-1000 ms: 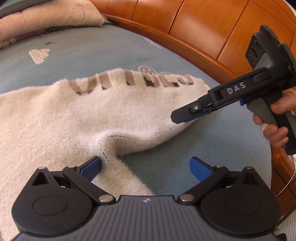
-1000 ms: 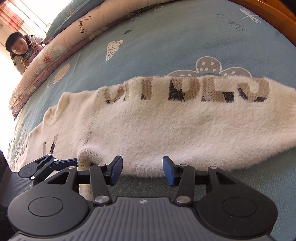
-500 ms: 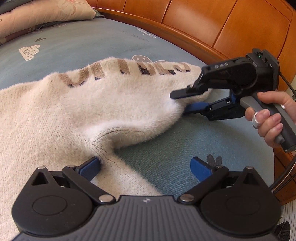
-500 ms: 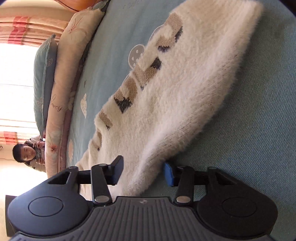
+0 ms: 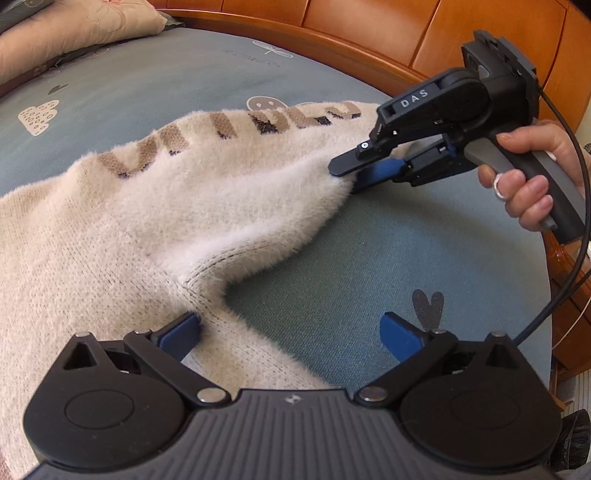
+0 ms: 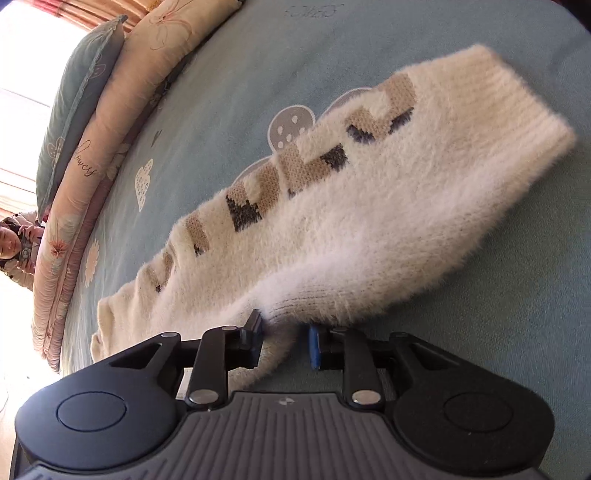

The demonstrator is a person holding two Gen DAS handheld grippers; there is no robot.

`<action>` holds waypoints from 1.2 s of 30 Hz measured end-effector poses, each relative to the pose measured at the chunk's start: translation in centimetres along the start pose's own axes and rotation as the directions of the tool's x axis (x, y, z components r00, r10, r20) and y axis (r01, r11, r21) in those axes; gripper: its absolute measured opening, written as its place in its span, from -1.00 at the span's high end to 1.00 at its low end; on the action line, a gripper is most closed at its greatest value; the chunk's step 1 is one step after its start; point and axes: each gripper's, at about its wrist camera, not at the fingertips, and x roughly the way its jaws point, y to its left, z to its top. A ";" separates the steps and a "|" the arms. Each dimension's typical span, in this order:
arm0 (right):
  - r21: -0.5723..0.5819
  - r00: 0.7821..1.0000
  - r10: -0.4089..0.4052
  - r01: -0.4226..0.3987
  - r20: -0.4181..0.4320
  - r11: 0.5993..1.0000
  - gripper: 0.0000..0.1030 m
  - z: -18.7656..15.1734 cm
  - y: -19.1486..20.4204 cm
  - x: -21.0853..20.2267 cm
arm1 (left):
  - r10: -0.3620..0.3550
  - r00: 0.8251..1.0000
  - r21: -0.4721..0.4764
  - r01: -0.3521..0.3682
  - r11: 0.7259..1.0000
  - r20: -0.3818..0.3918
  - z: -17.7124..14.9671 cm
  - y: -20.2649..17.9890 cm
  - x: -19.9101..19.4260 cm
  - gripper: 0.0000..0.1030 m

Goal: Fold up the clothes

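Your fluffy cream sweater lies spread on the blue-green bed sheet. One sleeve stretches out toward the wooden bed frame. It has brown and dark block letters knitted along it.

Your right gripper is on the near edge of that sleeve. Its two blue pads sit close together with a fold of the fuzzy edge pinched between them. In the left camera you can see the same gripper from the side, with your right hand wrapped around its grey handle. The sleeve edge is pulled up a little where the pads grip it. A black cable hangs down from the handle.

Your left gripper sits low over the spot where the sleeve joins the body of the sweater. Its jaws are wide apart and hold nothing. The left blue pad is over the sweater, and the other pad is over the bare sheet.

Pillows lie along the far side of the bed. A person sits past them by the bright window.
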 end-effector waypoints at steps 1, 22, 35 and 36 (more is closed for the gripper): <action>0.025 1.000 0.005 -0.005 0.008 1.000 0.34 -0.4 -0.5 -0.7 | 0.001 1.000 -0.004 -0.001 1.000 0.001 -0.1 0.0 -0.2 -0.96; 0.123 0.950 -0.178 0.151 0.256 0.981 0.54 7.8 -6.2 -5.1 | 0.049 0.999 -0.042 -0.049 0.998 -0.002 -0.3 -0.3 -0.8 -0.96; -0.434 0.995 0.098 -0.078 0.026 0.898 -0.39 4.9 9.0 2.1 | 0.123 0.992 -0.097 -0.122 0.988 -0.001 -1.5 0.2 -1.6 -0.97; -0.470 0.993 0.119 -0.108 -0.007 0.876 -0.40 4.7 10.4 4.0 | 0.127 0.992 -0.102 -0.126 0.987 0.000 -1.7 0.3 -1.7 -0.97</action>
